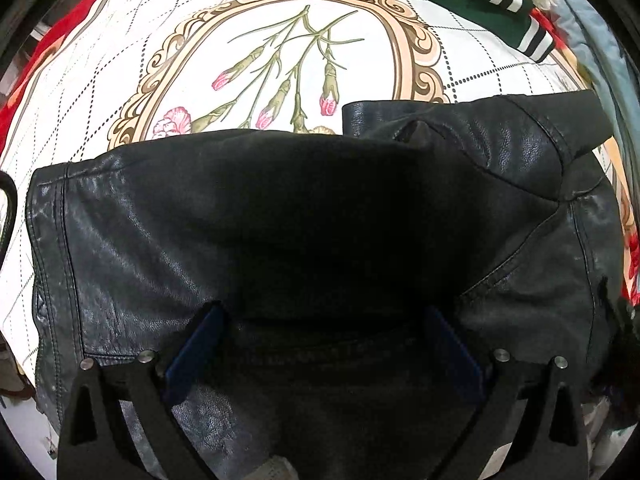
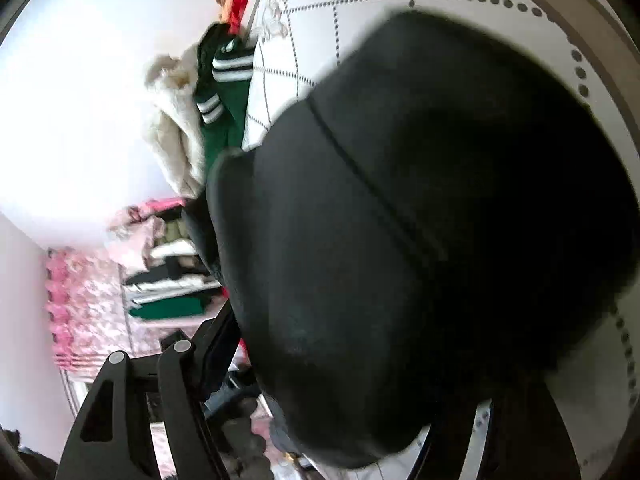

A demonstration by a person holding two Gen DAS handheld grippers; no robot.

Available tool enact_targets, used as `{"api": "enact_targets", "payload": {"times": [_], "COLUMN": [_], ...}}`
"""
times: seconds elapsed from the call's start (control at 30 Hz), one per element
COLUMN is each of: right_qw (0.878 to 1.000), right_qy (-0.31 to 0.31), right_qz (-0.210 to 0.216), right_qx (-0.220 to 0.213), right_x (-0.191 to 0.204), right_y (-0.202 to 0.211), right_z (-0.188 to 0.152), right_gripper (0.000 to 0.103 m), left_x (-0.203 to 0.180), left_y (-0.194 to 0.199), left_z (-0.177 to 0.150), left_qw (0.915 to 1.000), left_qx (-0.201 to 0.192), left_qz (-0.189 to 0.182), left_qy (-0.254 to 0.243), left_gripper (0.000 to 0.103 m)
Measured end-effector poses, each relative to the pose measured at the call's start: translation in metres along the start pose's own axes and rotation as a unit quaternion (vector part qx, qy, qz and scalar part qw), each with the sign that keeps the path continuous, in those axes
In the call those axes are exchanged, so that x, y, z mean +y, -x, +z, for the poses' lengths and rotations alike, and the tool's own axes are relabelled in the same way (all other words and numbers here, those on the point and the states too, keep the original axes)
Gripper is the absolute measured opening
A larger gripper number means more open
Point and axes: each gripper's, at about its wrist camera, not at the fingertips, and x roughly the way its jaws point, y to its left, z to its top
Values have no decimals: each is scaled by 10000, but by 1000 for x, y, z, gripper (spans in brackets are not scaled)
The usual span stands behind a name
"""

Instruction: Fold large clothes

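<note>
Left wrist view, item one: black leather jacket [image 1: 304, 216], the task's garment, lying across a white bedspread [image 1: 100, 92] printed with a dotted grid and a floral oval medallion. One sleeve [image 1: 472, 128] is laid across the upper right of the body; the near hem runs under the tool.

Item two: left gripper [image 1: 324, 332], pointing straight down over the jacket. Jaws stand wide apart, blue pads on either side of a dark stretch of leather; no pinch is visible, though shadow hides the exact contact.

Item three: green garment with white stripes [image 1: 508, 0] and a pale fleecy piece at the far edge of the bed, well apart from the jacket.

Right wrist view, item four: right gripper [image 2: 320, 360], tilted and partly smothered by a blurred fold of the same jacket [image 2: 420, 200]. Only one finger [image 2: 176, 392] shows clearly; the other is hidden behind leather. The jaws stand wide, and whether they press on the bulky fold cannot be told.

Item five: stacked folded clothes [image 2: 168, 280] beyond, beside a pink patterned cloth.

Step in hand, as judged: a fold of the jacket being brought down and laid onto its body. Next move calls for setting the fold square on the body, freeing the leather from the right tool, then pressing the stiff material flat before a further fold.
</note>
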Motion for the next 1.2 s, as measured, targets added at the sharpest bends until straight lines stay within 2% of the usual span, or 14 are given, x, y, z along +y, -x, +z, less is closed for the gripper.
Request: {"api": "enact_targets", "payload": {"times": [0.07,0.1,0.13,0.17,0.2,0.3,0.4,0.47,0.57,0.7,0.77,0.93,1.07,1.2], "right_qw": [10000,10000,10000,9998,9993,9983,9971,9952,9854,9719,9664,9394,9157,8797], "right_qy": [85,40,-32,-96,-178,-198,144,497,1237,1765,2021,2993,3578,4041], "right_qz": [-13,-1,42,111,185,241,128,-114,-714,-1247,-1356,-1649,-1781,-2106], "right_qx": [38,-13,-58,-146,-257,-499,-743,-832,-930,-931,-828,-290,406,1356], "right_x": [7,11,11,11,15,36,74,100,144,186,205,258,279,268], "right_y": [-5,-10,-6,-3,-3,2,21,29,36,27,15,-38,-111,-199], "right_z": [3,3,0,-3,-4,-7,-12,-11,-9,-5,-9,-58,-108,-165], "right_gripper": [74,61,38,30,27,23,23,23,23,23,23,23,23,24], "left_x": [0,-1,-3,-5,-7,-17,-39,-55,-82,-92,-75,27,127,201], "left_y": [0,0,1,2,5,6,8,7,3,4,16,70,110,149], "left_z": [-1,-2,-5,-5,-7,-1,10,16,29,44,46,20,-22,-65], "left_qw": [10000,10000,9999,9999,9999,9998,9990,9979,9948,9910,9908,9858,9769,9615], "left_qx": [-32,-66,-102,-123,-132,-172,-214,-219,-196,-103,-86,-504,-759,-1066], "left_qz": [11,19,22,22,23,-42,-355,-548,-891,-1242,-1322,-1355,-893,-309], "left_qy": [12,22,35,44,50,10,-146,-270,-460,-484,-277,855,1787,2514], "left_gripper": [103,103,103,103,103,103,103,103,103,103,103,103,103,103]}}
